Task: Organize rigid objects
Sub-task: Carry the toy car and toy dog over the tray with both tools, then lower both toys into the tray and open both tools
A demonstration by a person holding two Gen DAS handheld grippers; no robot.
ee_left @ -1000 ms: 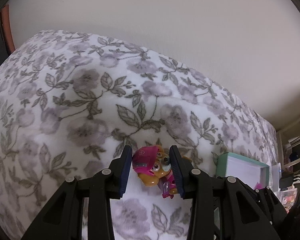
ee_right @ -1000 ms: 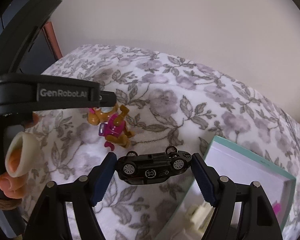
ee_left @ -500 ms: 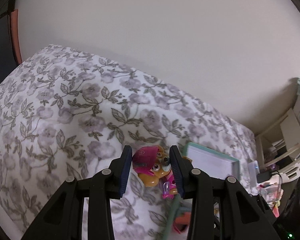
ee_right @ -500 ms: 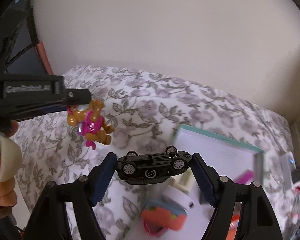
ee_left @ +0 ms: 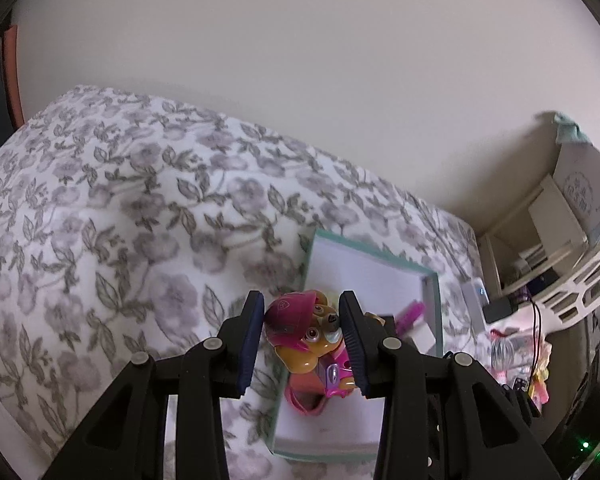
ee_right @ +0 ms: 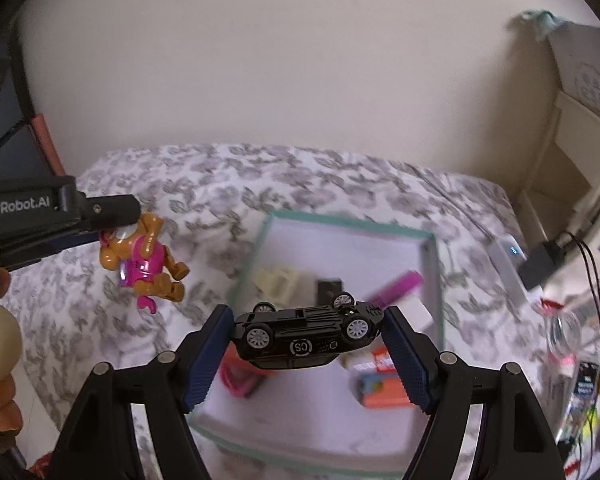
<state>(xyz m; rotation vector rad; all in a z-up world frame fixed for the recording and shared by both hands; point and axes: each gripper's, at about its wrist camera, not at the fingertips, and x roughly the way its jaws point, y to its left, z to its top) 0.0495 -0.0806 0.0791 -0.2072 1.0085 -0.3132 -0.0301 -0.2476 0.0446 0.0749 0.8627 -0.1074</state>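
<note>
Teal-rimmed box lies open on the floral bedspread, white floor already holding several small toys. Both tools carry something above it.

Left gripper: jaws narrow, clamped on the head of a pup figure in a pink cap; body hangs below the pads. In the right wrist view that figure hangs left of the box, over bedspread, not over the box floor.

Right gripper: jaws about half open, pressing on both ends of a black toy car, belly and wheels up, long axis running straight across from pad to pad. Car sits over the near-middle part of the box in that view, though height above the floor can't be judged.

Key relation, my read: box is down and ahead of both tools. Right hand looks nearer a drop, car already inside the rim outline. Left hand needs to shift right, past the box's left wall, before letting go. Crowded box floor could tip the car on landing.
</note>
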